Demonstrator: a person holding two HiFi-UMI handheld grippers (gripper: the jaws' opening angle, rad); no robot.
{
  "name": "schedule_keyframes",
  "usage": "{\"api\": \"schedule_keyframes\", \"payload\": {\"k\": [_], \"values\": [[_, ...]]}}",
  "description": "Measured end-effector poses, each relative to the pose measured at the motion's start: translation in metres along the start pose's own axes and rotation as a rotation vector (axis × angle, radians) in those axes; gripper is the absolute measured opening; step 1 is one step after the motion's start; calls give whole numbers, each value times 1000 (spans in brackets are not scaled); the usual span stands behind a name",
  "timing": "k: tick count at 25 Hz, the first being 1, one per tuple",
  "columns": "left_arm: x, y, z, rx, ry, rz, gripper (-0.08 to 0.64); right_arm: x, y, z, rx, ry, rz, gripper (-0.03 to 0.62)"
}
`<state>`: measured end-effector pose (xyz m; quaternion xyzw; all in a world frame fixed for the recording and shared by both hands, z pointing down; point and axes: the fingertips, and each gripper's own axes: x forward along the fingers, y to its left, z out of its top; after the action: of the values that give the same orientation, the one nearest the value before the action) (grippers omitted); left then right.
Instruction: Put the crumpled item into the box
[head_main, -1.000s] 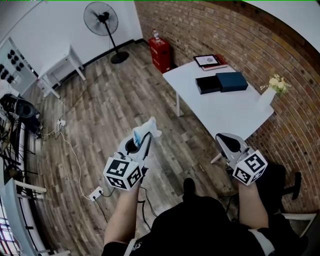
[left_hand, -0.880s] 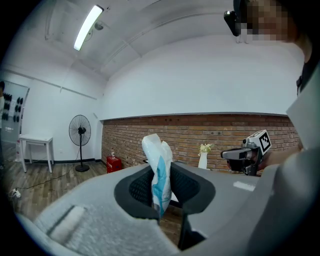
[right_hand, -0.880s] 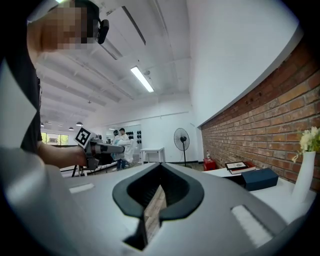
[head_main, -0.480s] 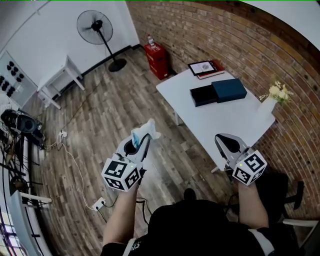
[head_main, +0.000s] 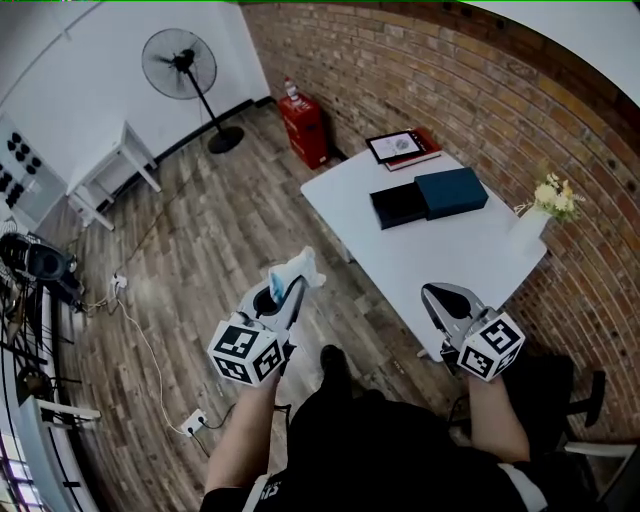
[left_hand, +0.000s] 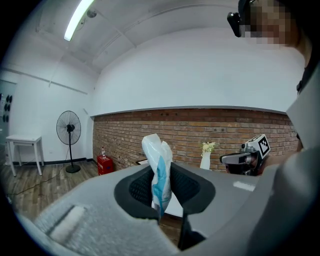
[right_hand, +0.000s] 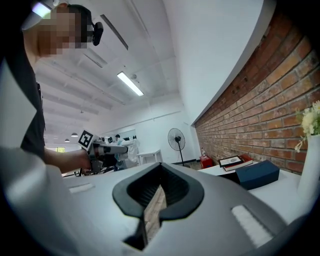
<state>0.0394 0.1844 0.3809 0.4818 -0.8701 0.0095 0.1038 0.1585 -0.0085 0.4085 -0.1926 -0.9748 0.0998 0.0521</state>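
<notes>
My left gripper (head_main: 296, 287) is shut on the crumpled item (head_main: 299, 266), a white and blue wrapper that sticks up between its jaws (left_hand: 158, 167). It hangs over the wooden floor, left of the white table (head_main: 440, 260). On that table lies the open black box (head_main: 400, 207) with its dark blue lid (head_main: 452, 190) beside it; the lid (right_hand: 257, 174) also shows in the right gripper view. My right gripper (head_main: 437, 297) floats by the table's near edge, jaws shut with nothing between them (right_hand: 155, 200).
A tablet on a red book (head_main: 402, 146) lies at the table's far end, a vase of flowers (head_main: 540, 208) at its right edge. A standing fan (head_main: 180, 62), a red case (head_main: 303, 125), a white side table (head_main: 112, 165) and a floor power strip (head_main: 196, 421) surround the floor.
Both grippers and the head view have shifted toward the white table, which now sits nearer and more central. The left gripper still holds the wrapper; the right stays shut.
</notes>
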Motion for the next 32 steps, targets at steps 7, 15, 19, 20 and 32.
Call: {"api": "schedule_keyframes", "payload": {"k": [7,15,19,20,32], "values": [[69,24,2,-3,7,-88,68,23,-53,8,18,-16,-94,0],[128,104,23,7,15,-112,68,110,-92,25,28,-25,-115,0],[149,152,26,-8,25,-107,67,165,-98,30,28,-18,-94,0],[154,161,25,-13,27,-110,68,176,-99,30,29,-14,-91,0],[203,237,41,-37,-15,-178,68,253,-127,44,14,11,-165,0]]}}
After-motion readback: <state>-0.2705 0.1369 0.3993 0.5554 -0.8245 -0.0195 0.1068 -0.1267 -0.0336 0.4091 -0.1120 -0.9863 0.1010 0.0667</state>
